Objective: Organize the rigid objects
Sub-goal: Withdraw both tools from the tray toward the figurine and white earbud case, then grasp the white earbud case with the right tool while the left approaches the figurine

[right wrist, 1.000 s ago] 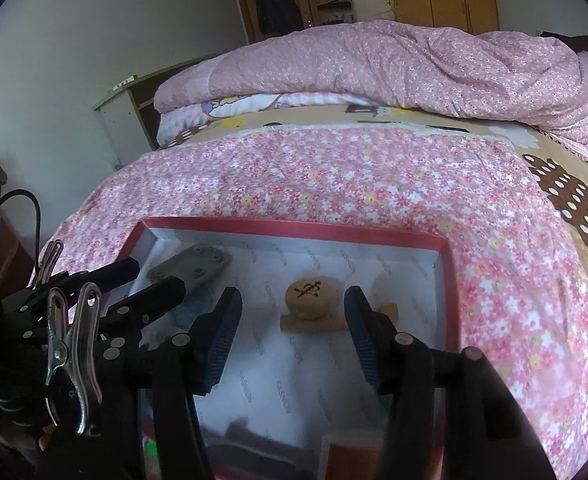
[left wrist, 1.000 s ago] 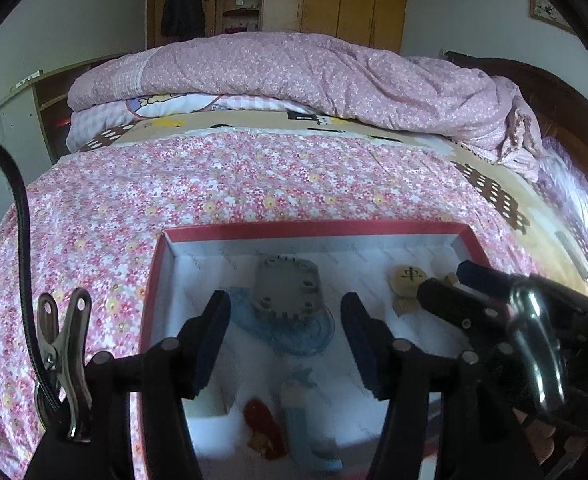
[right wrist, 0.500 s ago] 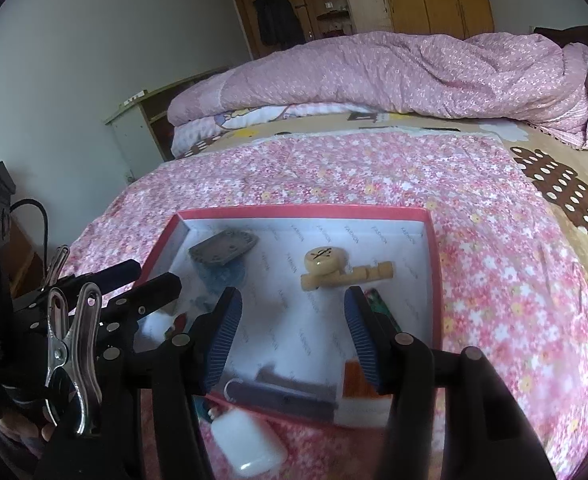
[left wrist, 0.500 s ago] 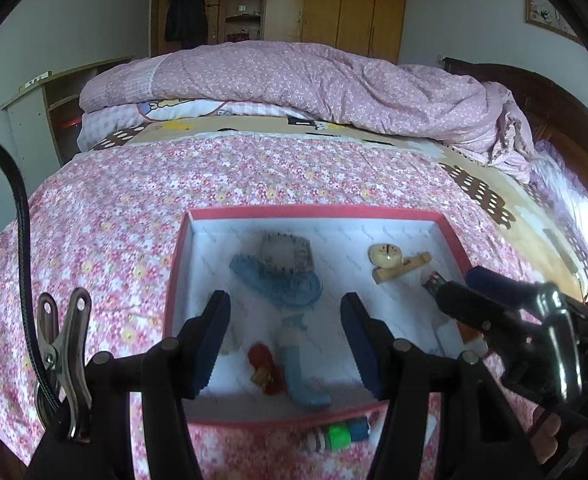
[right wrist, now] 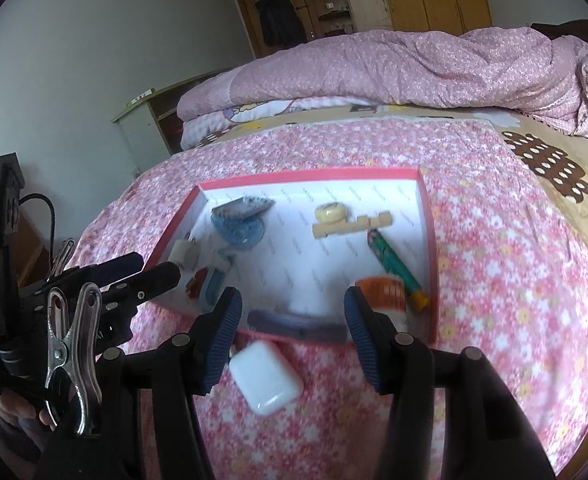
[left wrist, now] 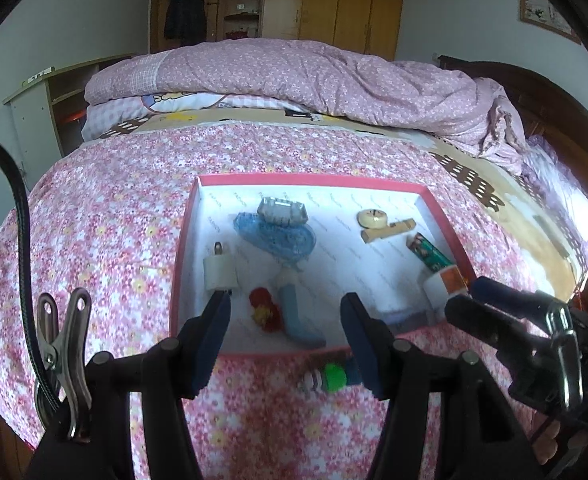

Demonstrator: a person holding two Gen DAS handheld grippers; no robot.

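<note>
A red-rimmed box (left wrist: 309, 178) with a white lining lies on the floral bedspread. It holds a grey plate (left wrist: 282, 212) on a blue disc, a white plug (left wrist: 218, 272), a wooden piece (left wrist: 385, 228), a green tube (left wrist: 429, 252) and other small items. Just outside the near rim lie a green-and-blue piece (left wrist: 335, 376) and a white case (right wrist: 266, 376). My left gripper (left wrist: 286, 326) hovers open over the near rim, nothing between its fingers. My right gripper (right wrist: 292, 316) stands open above the box's near edge and the white case.
A folded pink quilt (left wrist: 301, 76) is heaped at the far end of the bed. A bedside shelf (left wrist: 42, 112) stands at the left and wooden wardrobes (left wrist: 333, 4) line the back wall. The bedspread (left wrist: 102, 232) lies flat around the box.
Both grippers have drawn back from the box, so the whole box now shows. The green-and-blue piece and the white case in front of it have come into view. Jaw openings are unchanged.
</note>
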